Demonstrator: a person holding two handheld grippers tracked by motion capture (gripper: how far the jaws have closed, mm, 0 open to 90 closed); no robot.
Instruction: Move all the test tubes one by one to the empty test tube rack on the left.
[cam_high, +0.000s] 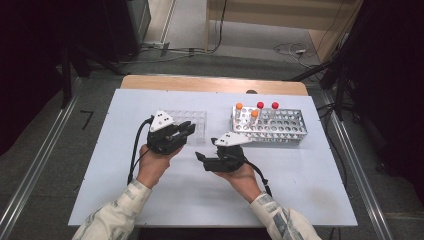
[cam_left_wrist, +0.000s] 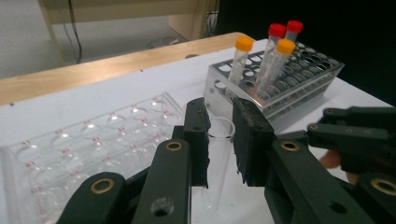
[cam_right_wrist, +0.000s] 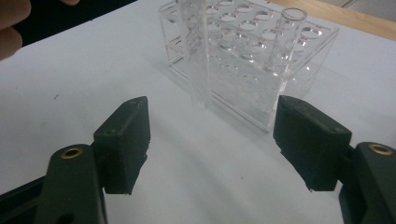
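The left tongs are closed on a clear tube, held upright between the pads above the bench. The right tongs are wide open, with nothing held between them. Just beyond the left tongs a clear rack is seen. Farther to their right, a metal rack with capped tubes is placed.

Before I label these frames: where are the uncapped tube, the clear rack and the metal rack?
uncapped tube (cam_left_wrist: 219, 154): left gripper view, its wall.
clear rack (cam_left_wrist: 93, 140): left gripper view, top plate.
metal rack (cam_high: 280, 131): high view, front wall.
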